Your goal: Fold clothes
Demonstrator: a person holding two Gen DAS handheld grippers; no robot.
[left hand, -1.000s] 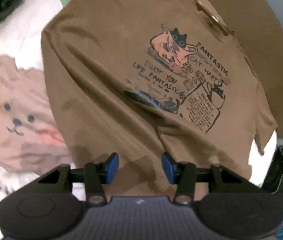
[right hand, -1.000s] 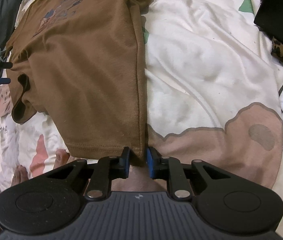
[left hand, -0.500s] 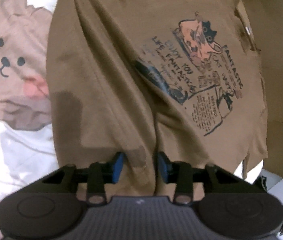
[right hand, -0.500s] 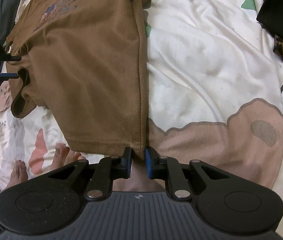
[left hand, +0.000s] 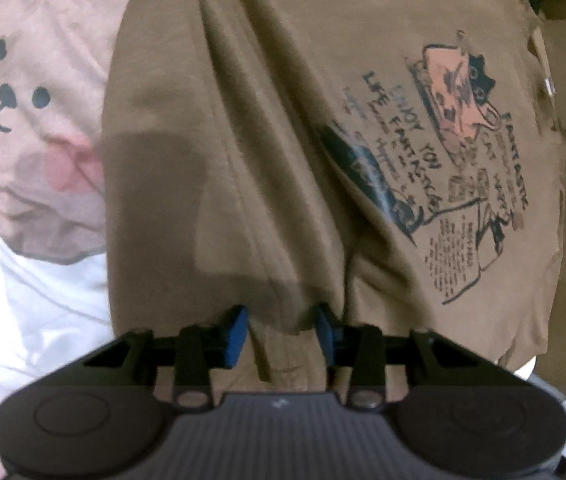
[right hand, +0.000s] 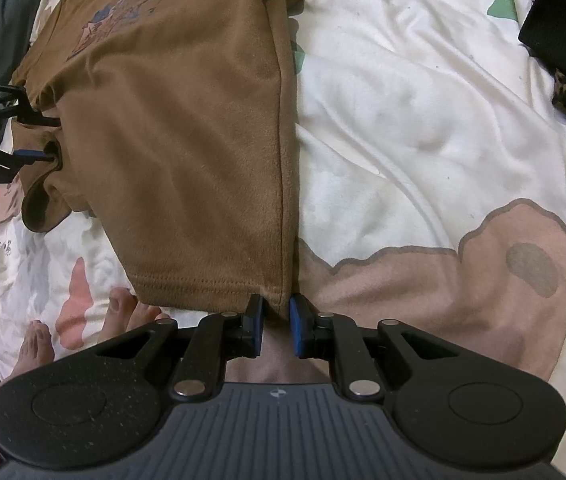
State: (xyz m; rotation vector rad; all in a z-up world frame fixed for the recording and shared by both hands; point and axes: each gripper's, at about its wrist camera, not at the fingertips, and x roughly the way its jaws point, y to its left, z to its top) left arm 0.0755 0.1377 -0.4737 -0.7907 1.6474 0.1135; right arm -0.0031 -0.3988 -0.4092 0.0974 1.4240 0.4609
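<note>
Two corners matter here; my right hand-held gripper [right hand: 276, 322] pinches the hem corner of the brown T-shirt [right hand: 187, 152] at lower centre, pinning it on the bed [right hand: 423, 120]; my left hand-held gripper [left hand: 281, 330] is closing around bunched fabric, not yet clamped, to lift that side.
</note>
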